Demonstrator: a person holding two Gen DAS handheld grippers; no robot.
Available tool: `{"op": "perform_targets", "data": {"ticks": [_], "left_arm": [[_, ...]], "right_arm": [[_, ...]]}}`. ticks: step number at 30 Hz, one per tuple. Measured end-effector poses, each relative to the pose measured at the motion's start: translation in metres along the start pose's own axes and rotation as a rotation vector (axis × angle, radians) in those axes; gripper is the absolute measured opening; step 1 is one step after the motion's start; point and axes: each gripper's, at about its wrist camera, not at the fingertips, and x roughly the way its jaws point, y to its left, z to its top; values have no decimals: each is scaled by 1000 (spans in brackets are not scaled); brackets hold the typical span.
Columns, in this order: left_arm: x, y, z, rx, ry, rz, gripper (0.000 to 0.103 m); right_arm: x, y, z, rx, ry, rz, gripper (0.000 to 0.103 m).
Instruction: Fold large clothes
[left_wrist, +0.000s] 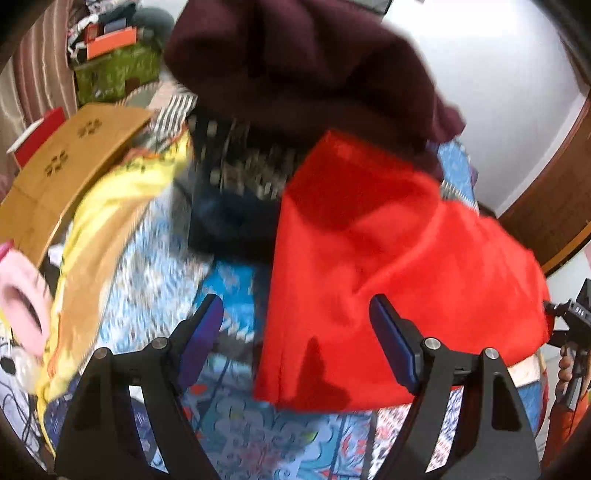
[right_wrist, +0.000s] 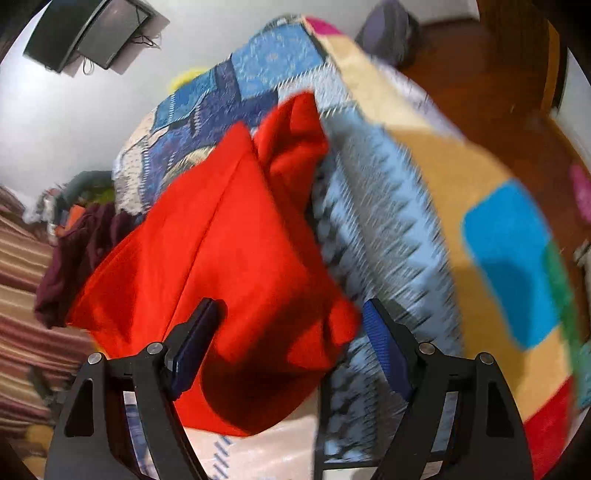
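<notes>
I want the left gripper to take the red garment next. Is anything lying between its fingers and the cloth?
Nothing visible does. The left gripper is open, with the red garment just ahead of its fingertips on the patterned bedspread. The maroon garment lies beyond the red one.

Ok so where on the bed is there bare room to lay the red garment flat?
Open bedspread lies between the yellow cloth and the red garment, ahead of the left claw. Crowded further back: a dark checked pile and the maroon garment.
</notes>
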Motion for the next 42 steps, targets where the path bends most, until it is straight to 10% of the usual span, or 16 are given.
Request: {"op": "perform_targets", "data": {"ticks": [5, 9, 12, 31, 42], "left_arm": [[18, 4, -18, -81, 101, -72, 81], [25, -4, -28, -86, 142, -97, 81], [22, -9, -30, -82, 162, -117, 81], [11, 5, -77, -336, 331, -291, 81], [62, -18, -95, -433, 472, -366, 82]], "right_arm": [[11, 22, -7, -70, -39, -81, 77], [15, 20, -8, 12, -28, 1, 32], [7, 25, -16, 2, -42, -11, 21], [-72, -11, -83, 44, -136, 111, 10], [-94, -29, -88, 68, -218, -49, 8]]}}
